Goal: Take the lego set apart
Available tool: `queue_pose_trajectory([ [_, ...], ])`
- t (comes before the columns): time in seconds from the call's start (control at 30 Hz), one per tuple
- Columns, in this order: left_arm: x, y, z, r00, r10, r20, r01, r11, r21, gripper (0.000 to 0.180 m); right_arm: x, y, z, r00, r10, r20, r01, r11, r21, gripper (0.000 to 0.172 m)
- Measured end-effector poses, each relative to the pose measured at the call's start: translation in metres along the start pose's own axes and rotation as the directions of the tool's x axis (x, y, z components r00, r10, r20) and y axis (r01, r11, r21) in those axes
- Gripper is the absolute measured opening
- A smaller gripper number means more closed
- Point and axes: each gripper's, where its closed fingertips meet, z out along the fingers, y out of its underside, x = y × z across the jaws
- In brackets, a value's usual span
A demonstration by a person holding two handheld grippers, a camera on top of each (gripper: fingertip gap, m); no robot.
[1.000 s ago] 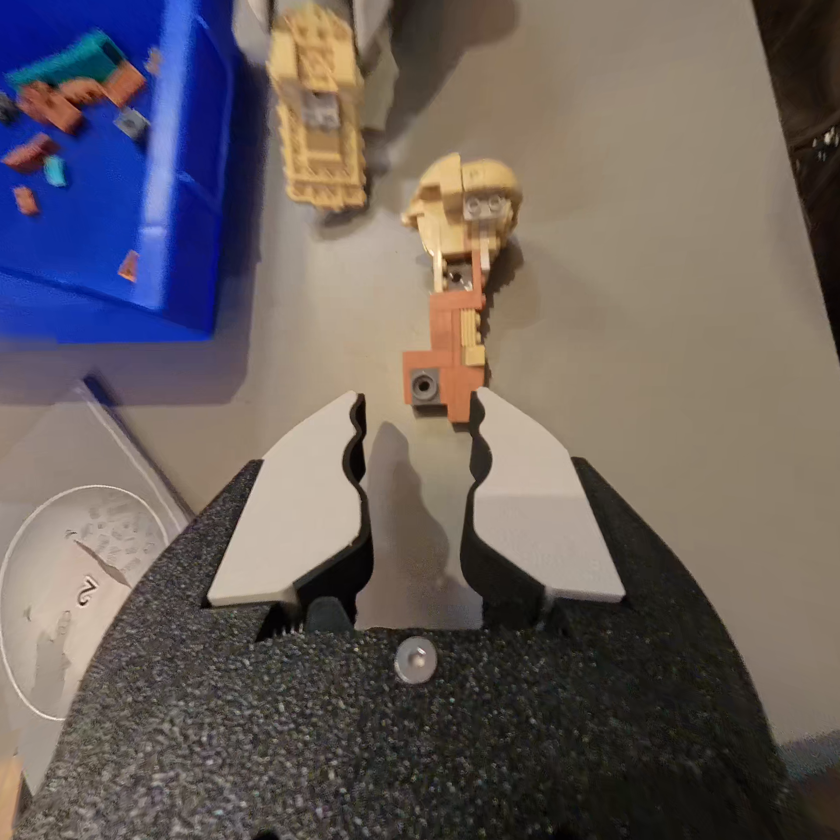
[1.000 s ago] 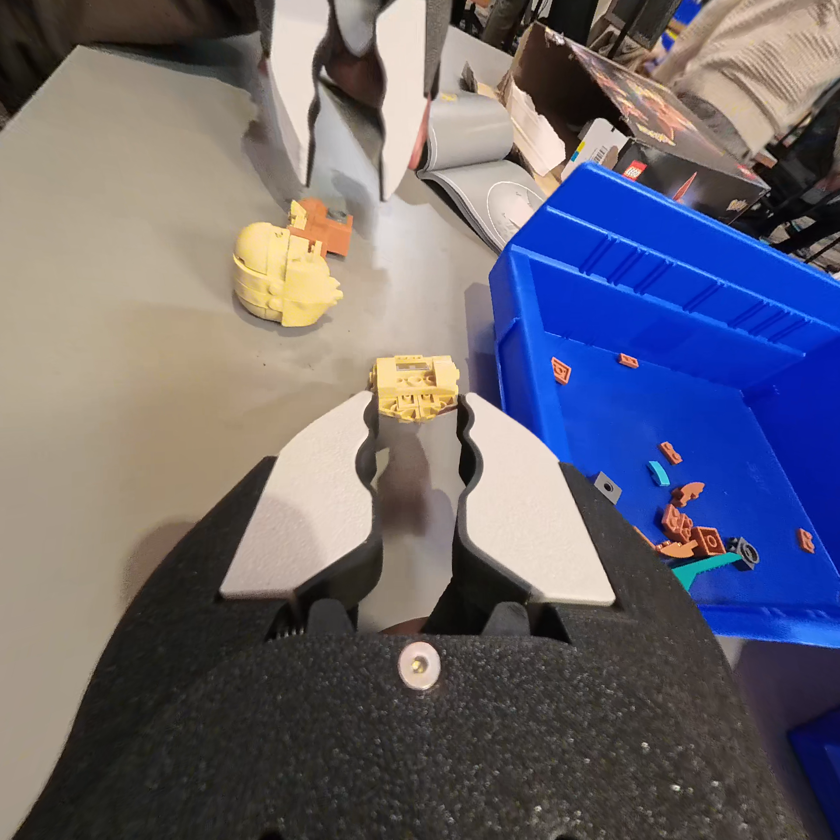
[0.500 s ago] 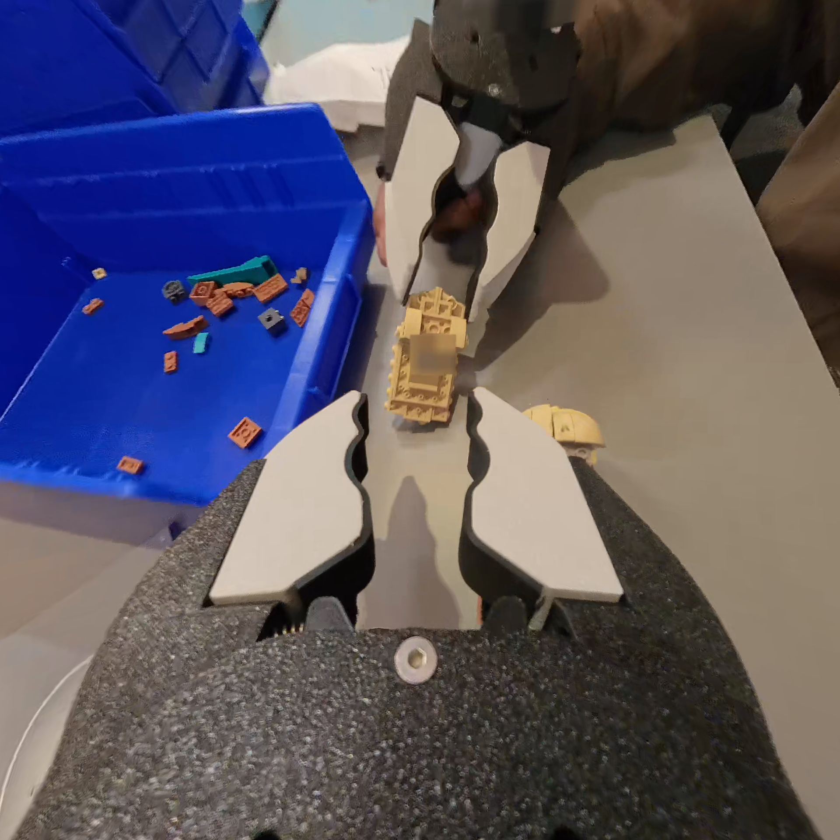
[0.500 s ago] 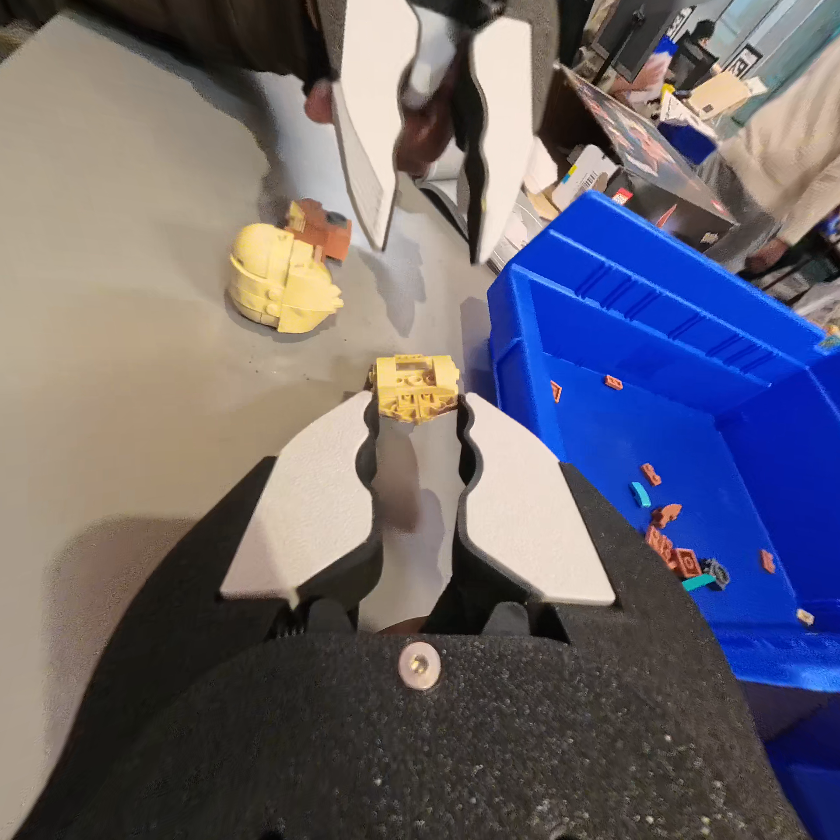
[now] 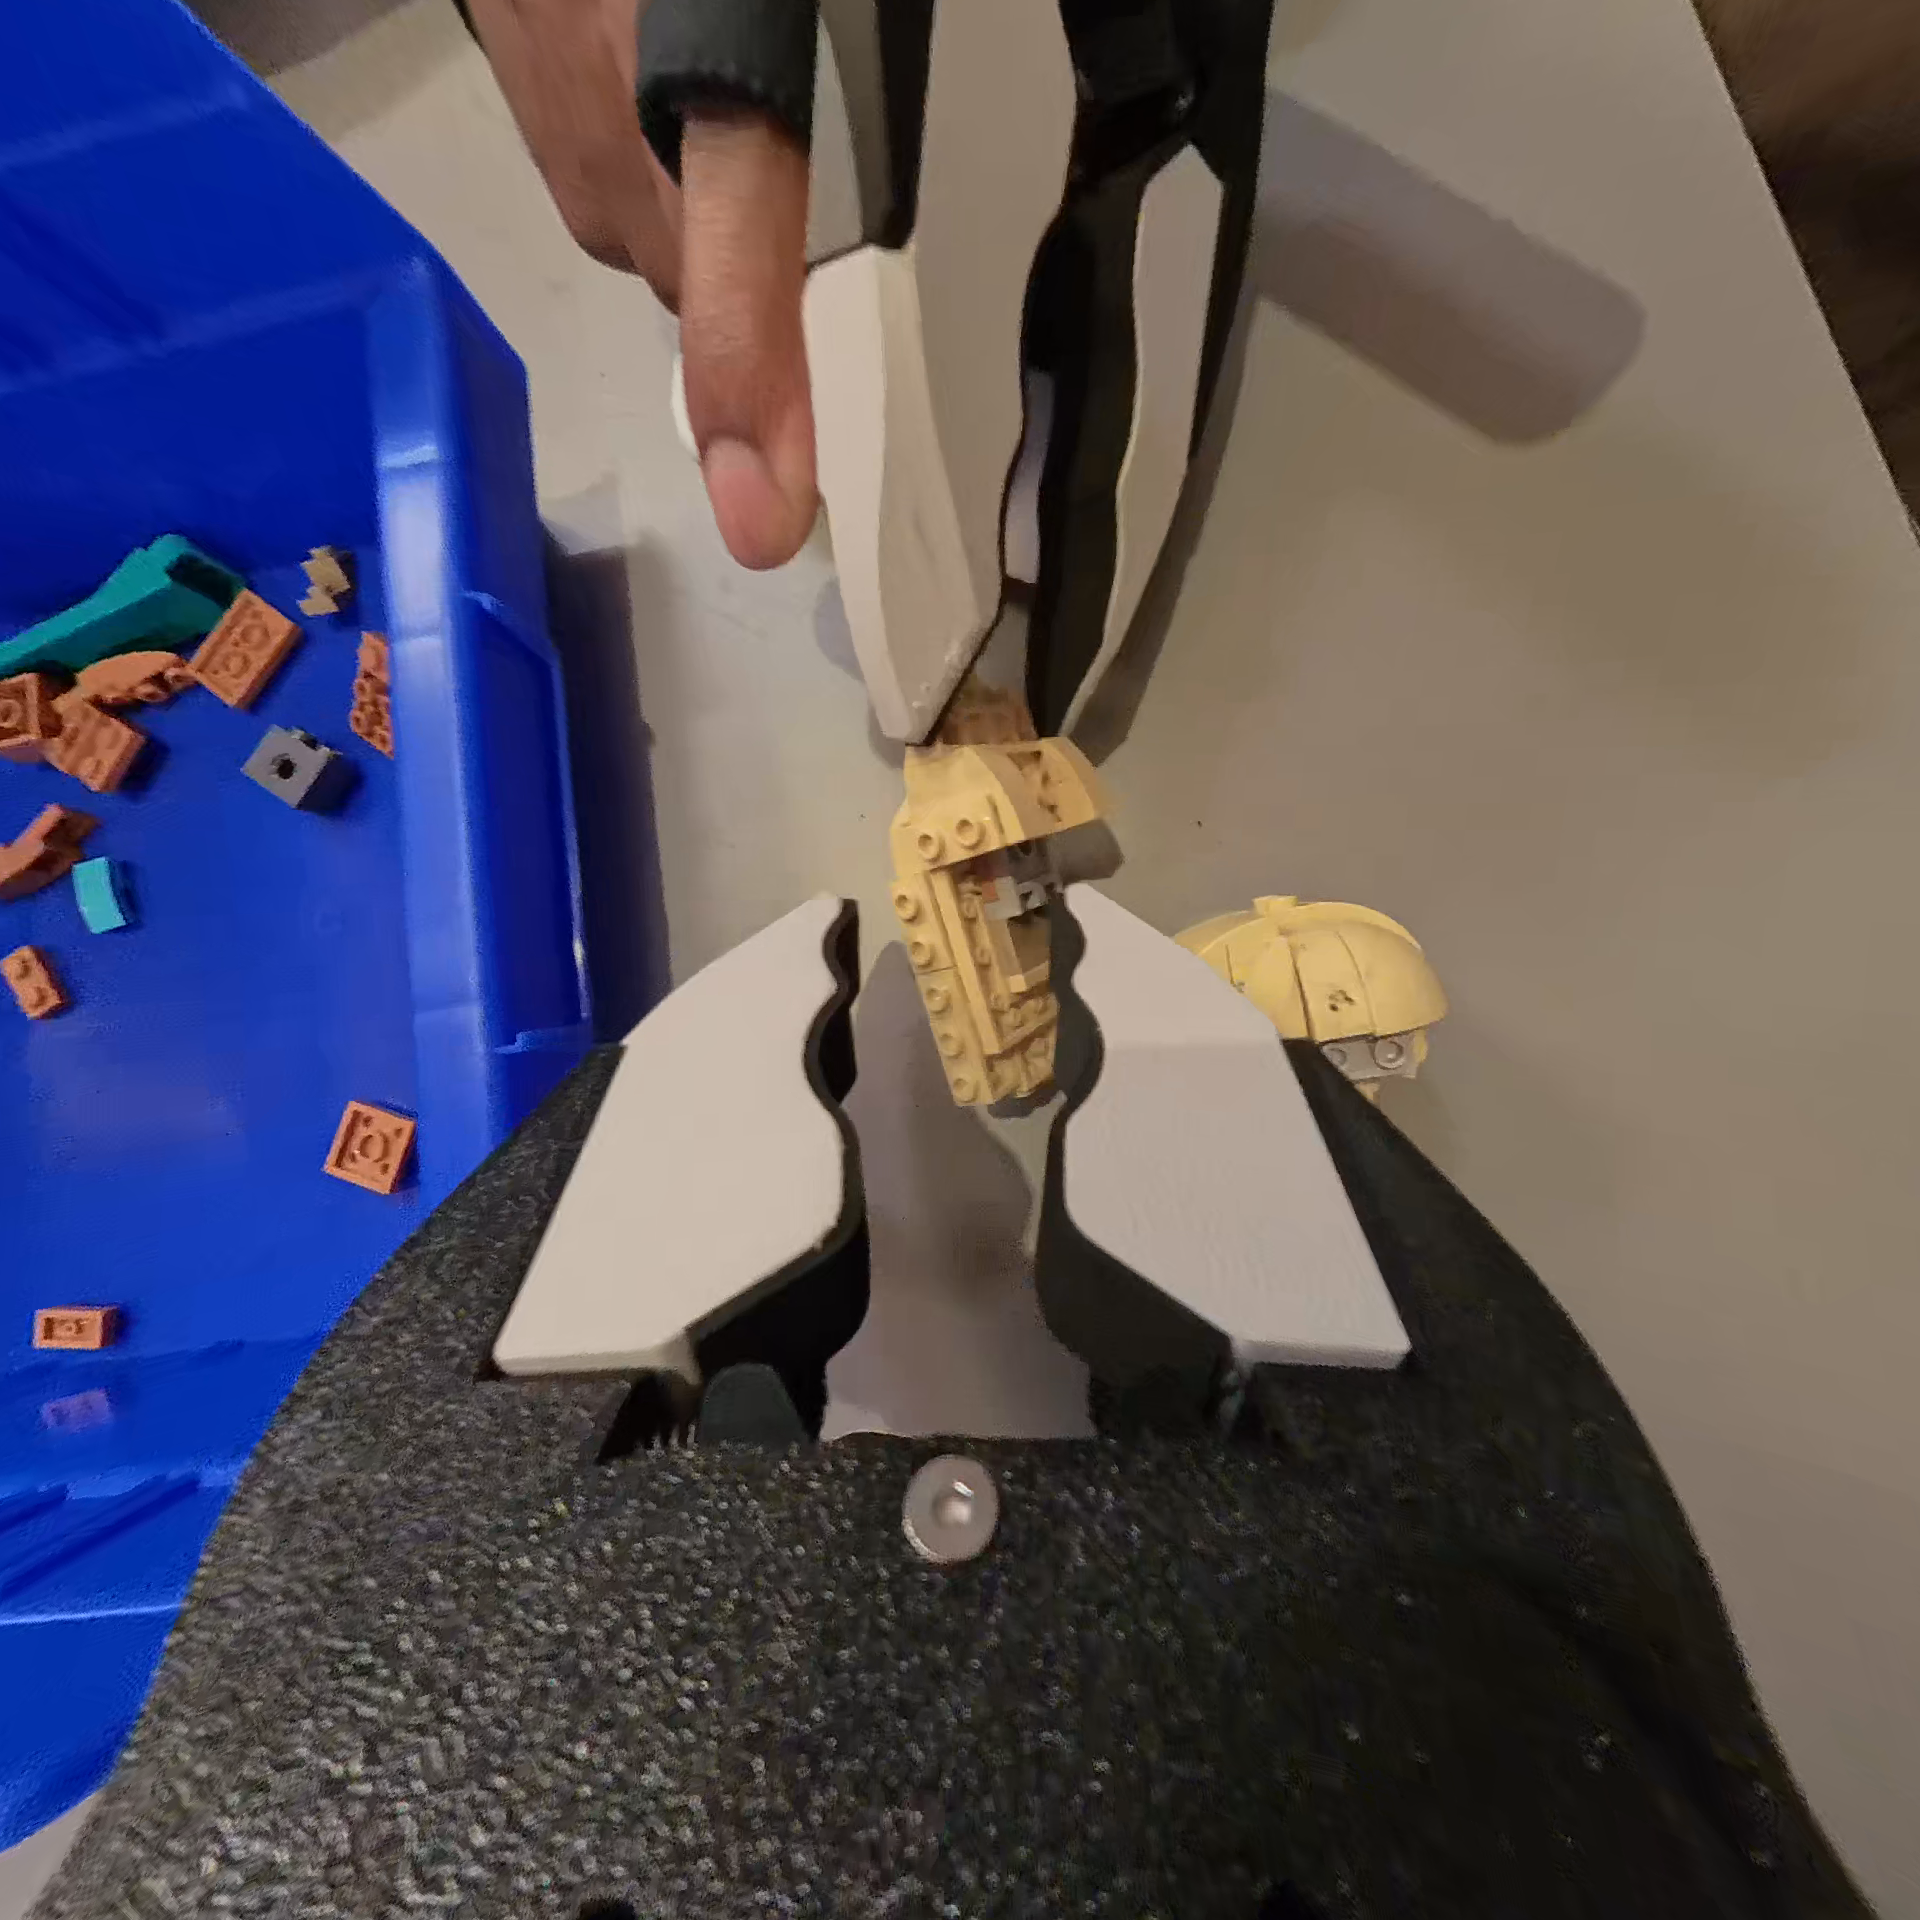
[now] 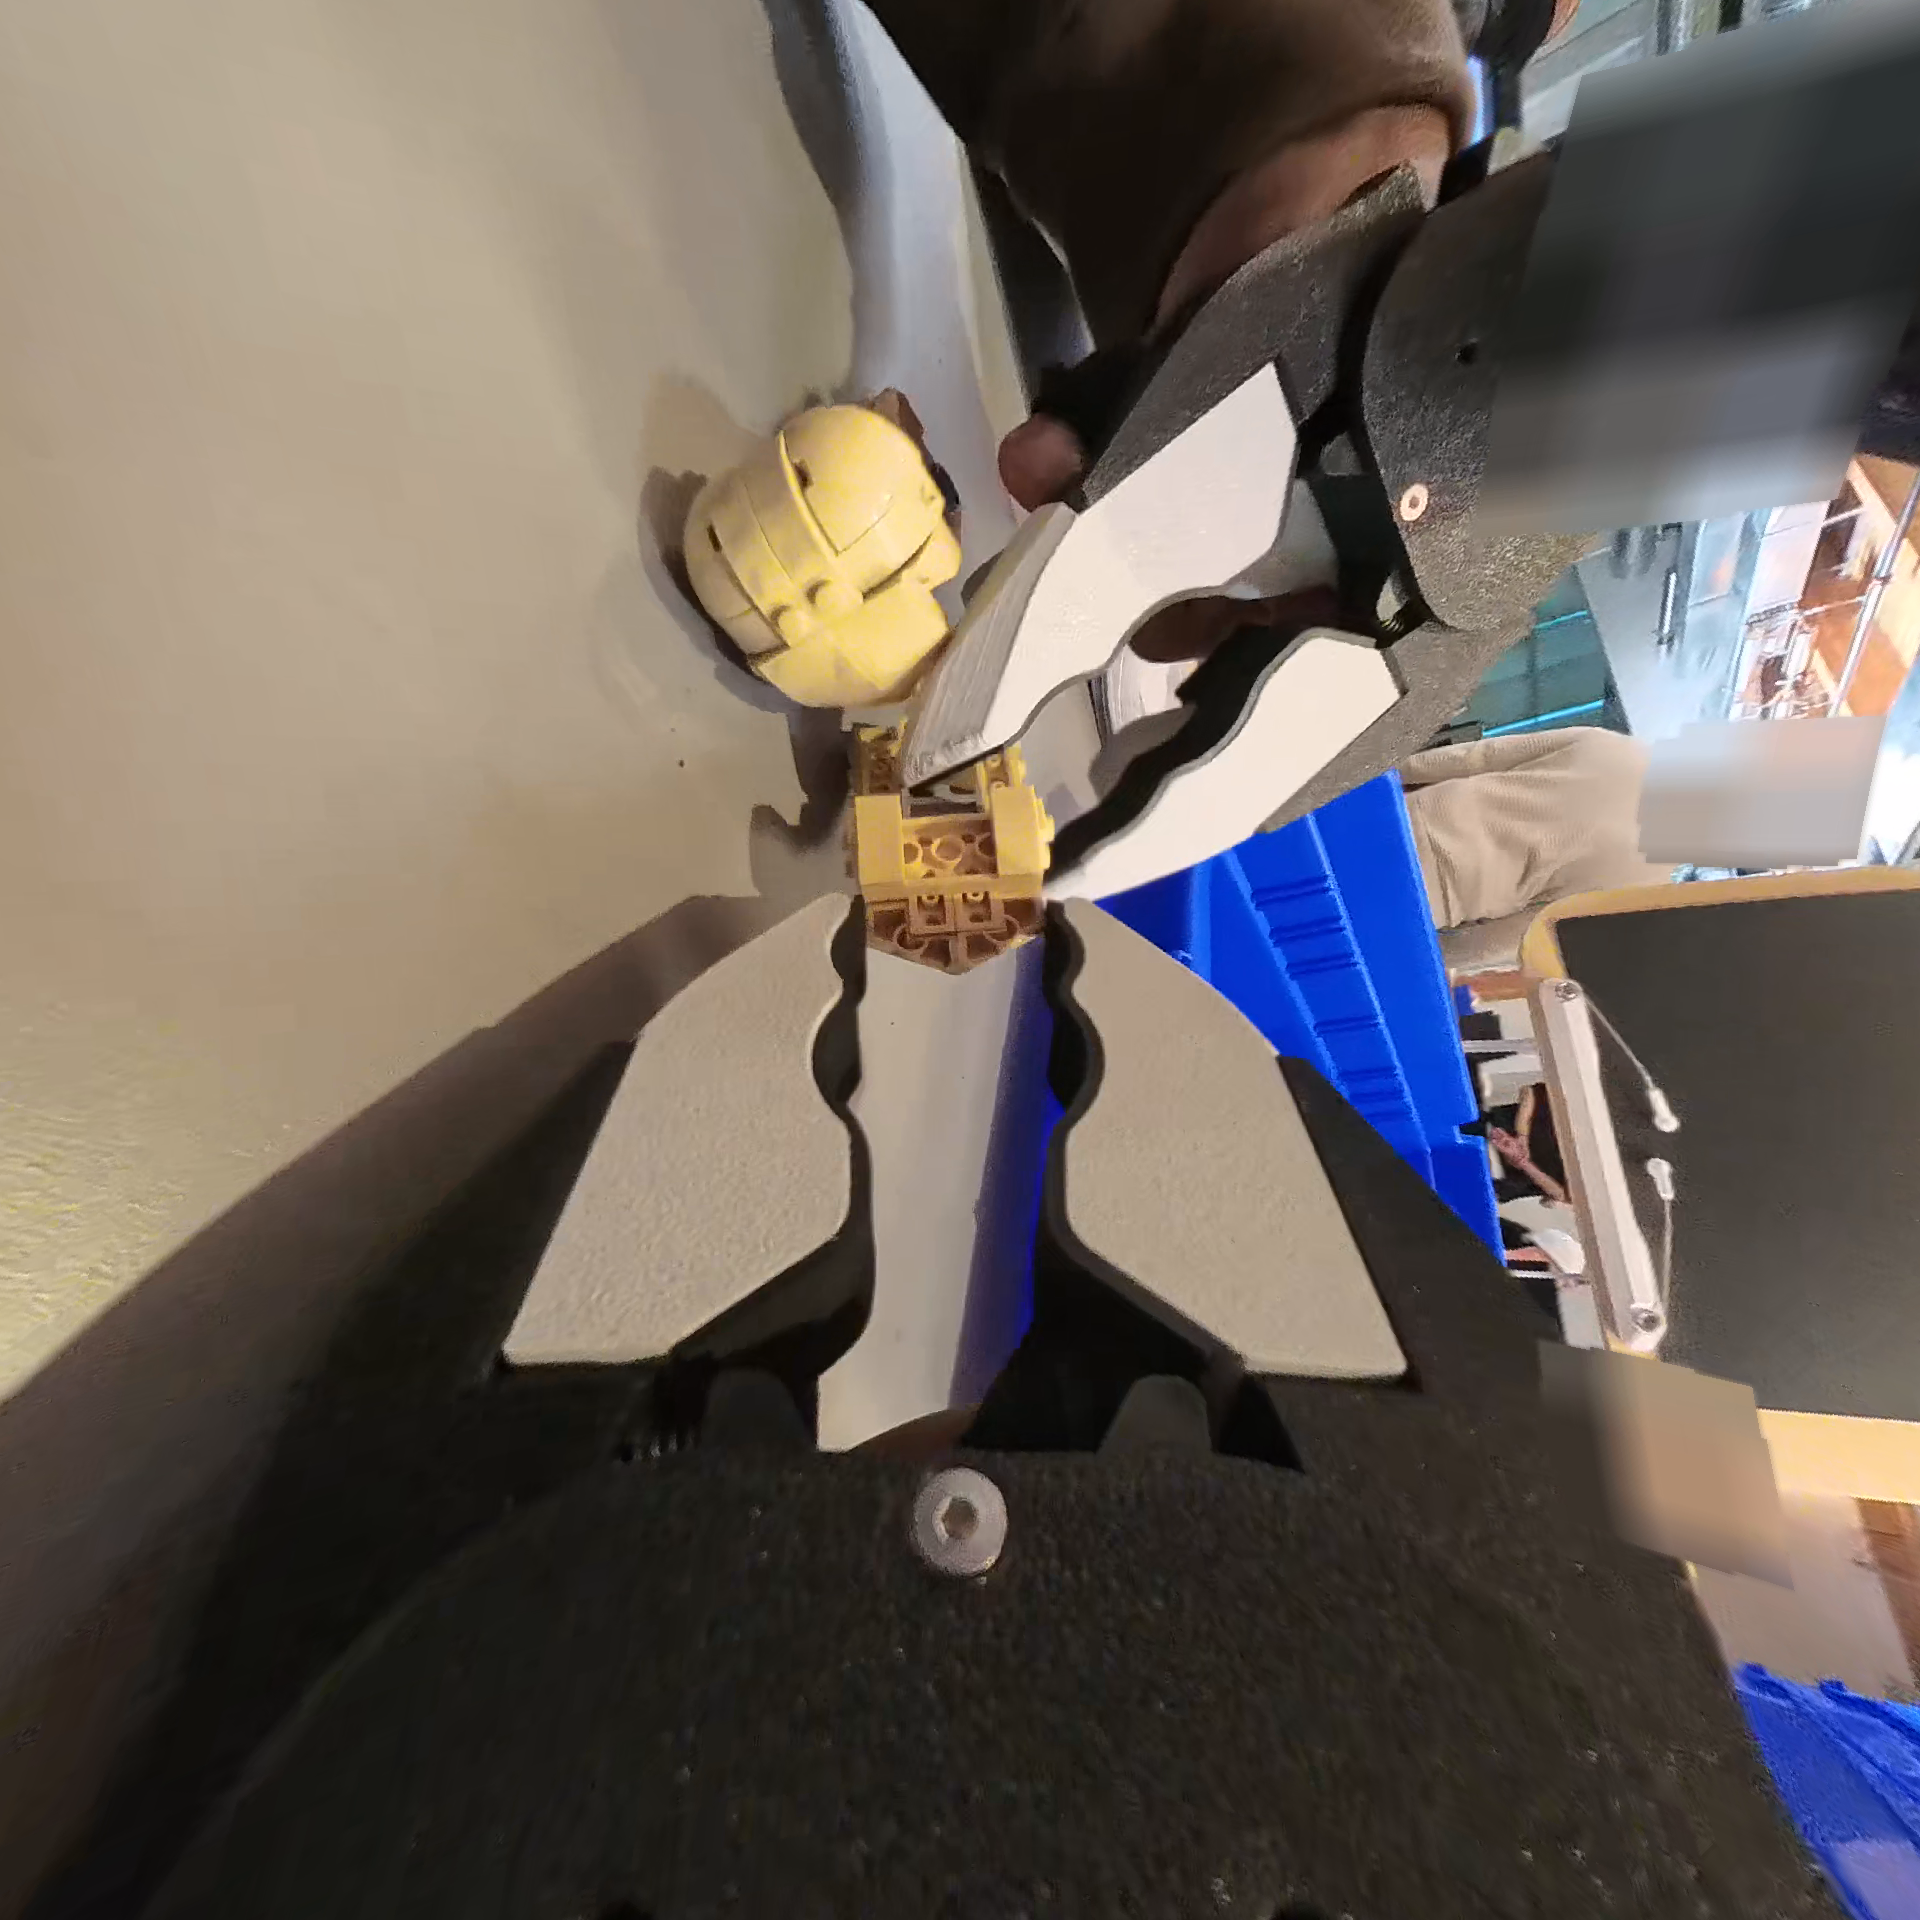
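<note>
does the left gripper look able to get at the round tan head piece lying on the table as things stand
Probably yes. The head piece lies uncovered on the table beside the left gripper. But the tan brick body, gripped by the right gripper, sits between its fingers, so it must back off first.

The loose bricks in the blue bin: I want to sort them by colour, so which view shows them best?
The left wrist view: the loose bricks, orange, teal and grey, lie in plain sight on the floor of the blue bin. The right wrist view shows only the bin's outer wall, none of its contents.
</note>
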Motion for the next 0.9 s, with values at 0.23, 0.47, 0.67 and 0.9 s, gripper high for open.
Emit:
queue_pose_trajectory([
  [0.23, -0.006, 0.003, 0.0, 0.997, 0.012, 0.07, -0.01, 1.0, -0.022, 0.026, 0.003, 0.012, 0.003, 1.0, -0.004, -0.03, 0.002, 0.998, -0.067, 0.033],
  [0.47, -0.023, 0.011, -0.008, 0.895, 0.272, 0.353, -0.219, 0.958, -0.184, 0.025, 0.02, 0.022, -0.006, 0.972, 0.226, -0.06, -0.23, 0.969, -0.085, 0.031],
  [0.67, -0.03, 0.001, -0.012, 0.713, 0.505, 0.485, -0.4, 0.863, -0.31, 0.026, 0.016, 0.021, -0.001, 0.964, 0.263, -0.041, -0.266, 0.956, -0.126, 0.031],
  [0.9, -0.035, -0.005, -0.016, 0.604, 0.59, 0.536, -0.465, 0.807, -0.364, 0.026, 0.014, 0.024, 0.002, 0.972, 0.226, -0.06, -0.233, 0.958, -0.167, 0.025],
])
